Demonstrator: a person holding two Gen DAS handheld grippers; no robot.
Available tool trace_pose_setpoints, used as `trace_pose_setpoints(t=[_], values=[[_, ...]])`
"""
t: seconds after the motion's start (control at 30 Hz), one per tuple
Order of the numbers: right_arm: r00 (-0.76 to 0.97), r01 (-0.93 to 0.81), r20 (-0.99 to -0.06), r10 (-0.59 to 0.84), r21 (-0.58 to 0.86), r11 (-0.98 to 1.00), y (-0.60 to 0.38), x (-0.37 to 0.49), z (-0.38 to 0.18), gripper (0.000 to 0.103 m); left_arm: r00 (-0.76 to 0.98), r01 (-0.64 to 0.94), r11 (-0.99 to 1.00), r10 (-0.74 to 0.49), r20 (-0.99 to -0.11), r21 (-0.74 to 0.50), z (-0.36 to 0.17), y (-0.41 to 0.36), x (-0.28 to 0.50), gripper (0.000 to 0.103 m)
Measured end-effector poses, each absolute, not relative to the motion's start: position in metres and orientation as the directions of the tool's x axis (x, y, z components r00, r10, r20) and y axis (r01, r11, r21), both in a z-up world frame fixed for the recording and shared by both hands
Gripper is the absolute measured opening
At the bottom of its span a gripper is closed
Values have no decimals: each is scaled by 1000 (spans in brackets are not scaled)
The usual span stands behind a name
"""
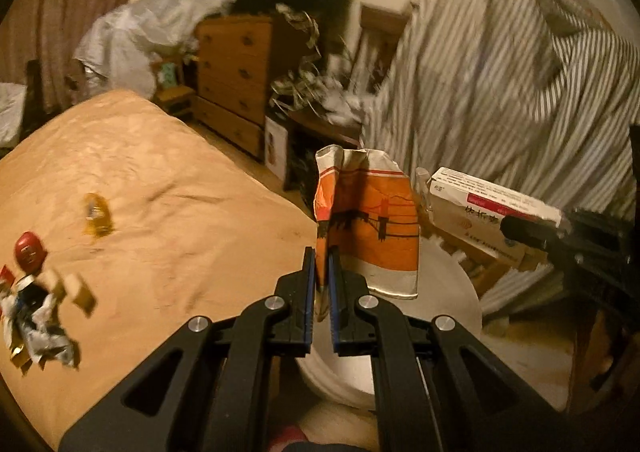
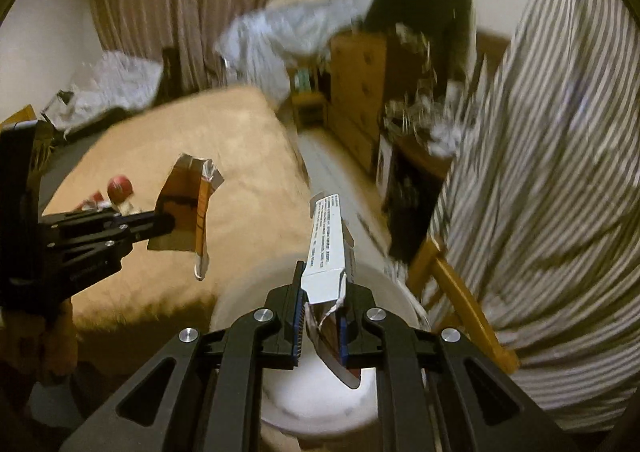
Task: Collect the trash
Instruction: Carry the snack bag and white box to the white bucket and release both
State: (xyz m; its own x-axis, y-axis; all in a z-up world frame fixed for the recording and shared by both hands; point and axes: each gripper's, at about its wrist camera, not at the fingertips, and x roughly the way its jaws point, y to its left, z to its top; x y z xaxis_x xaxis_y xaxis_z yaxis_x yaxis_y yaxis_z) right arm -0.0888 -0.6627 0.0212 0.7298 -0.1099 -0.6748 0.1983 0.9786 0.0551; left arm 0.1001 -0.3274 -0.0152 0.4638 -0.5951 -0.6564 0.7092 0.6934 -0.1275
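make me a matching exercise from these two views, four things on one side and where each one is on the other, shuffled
Things:
1. orange paper carton
2. white medicine box
3. red round wrapper
4. white bucket

Places:
A. below both grippers
B. lying on the tan bed cover
C. clamped in the left gripper
D. clamped in the right gripper

Pairs: 1-C, 2-D, 3-B, 4-A
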Motion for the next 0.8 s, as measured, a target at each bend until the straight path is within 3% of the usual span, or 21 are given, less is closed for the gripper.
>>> trace_pose_setpoints(t=[0.3, 0.57, 0.8], values=[[485, 171, -874, 12, 109, 979, -692, -39, -23, 14, 335, 775, 630, -475, -814, -48, -69, -390, 117, 5], [401, 162, -915, 44, 118, 980, -684, -29, -50, 14, 302, 820, 571, -380, -875, 35, -91, -409, 124, 5], [392, 164, -918, 63, 137, 977, -680, -32, -66, 15, 297, 819, 573, -374, -879, 33, -94, -412, 123, 6]])
